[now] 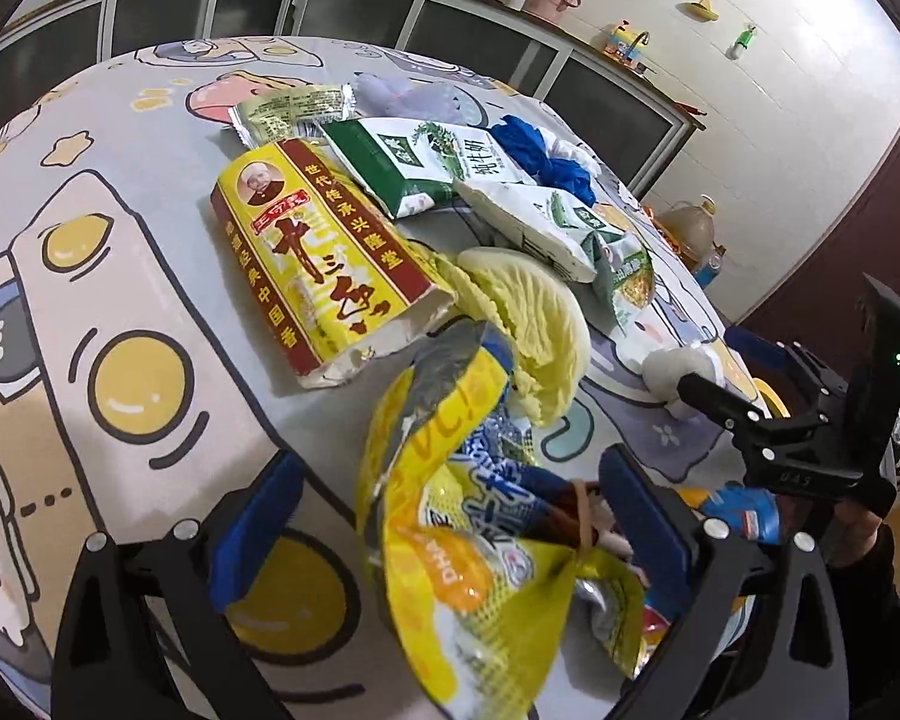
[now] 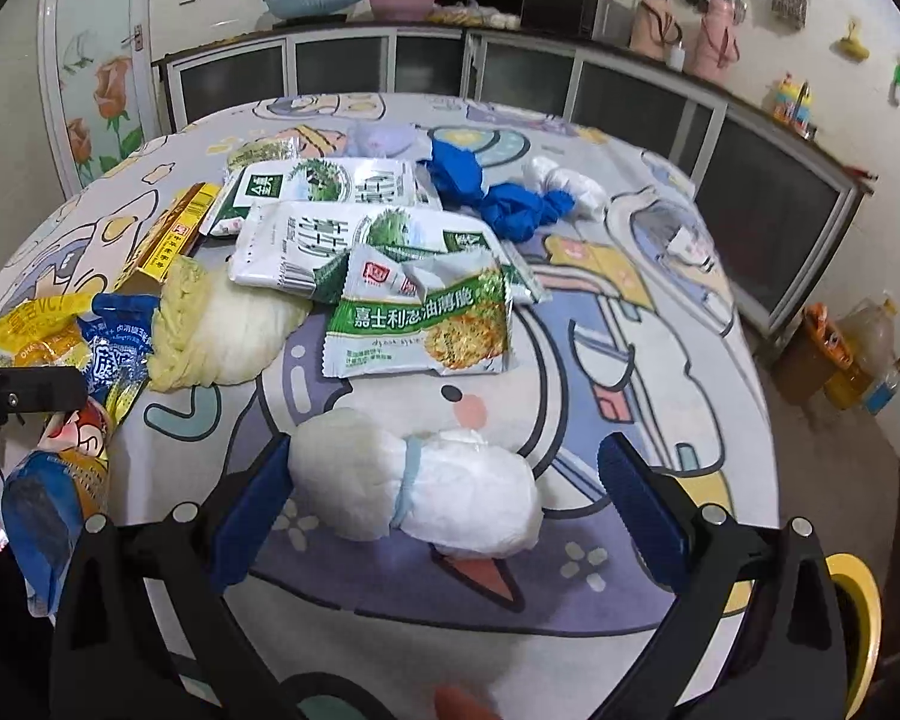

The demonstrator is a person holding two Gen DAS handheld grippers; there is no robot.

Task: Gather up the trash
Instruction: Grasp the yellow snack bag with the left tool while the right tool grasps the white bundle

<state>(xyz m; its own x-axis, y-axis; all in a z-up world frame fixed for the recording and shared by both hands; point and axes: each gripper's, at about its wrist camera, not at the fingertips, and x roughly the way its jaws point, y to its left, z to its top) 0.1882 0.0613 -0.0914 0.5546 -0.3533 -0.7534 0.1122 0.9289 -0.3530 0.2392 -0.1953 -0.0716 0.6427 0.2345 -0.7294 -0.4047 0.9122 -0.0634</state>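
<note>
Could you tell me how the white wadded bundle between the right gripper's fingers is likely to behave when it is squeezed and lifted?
The white wadded bundle looks soft and crumpled, so it will probably compress rather than resist. It seems light for its bulk. The pale band around its middle should keep it together, though loose ends may sag.

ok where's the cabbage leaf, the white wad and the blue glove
cabbage leaf (image 2: 234, 330), right wrist view, on its pale middle
white wad (image 2: 414, 489), right wrist view, on its centre beside the band
blue glove (image 2: 498, 204), right wrist view, on its crumpled middle
</note>
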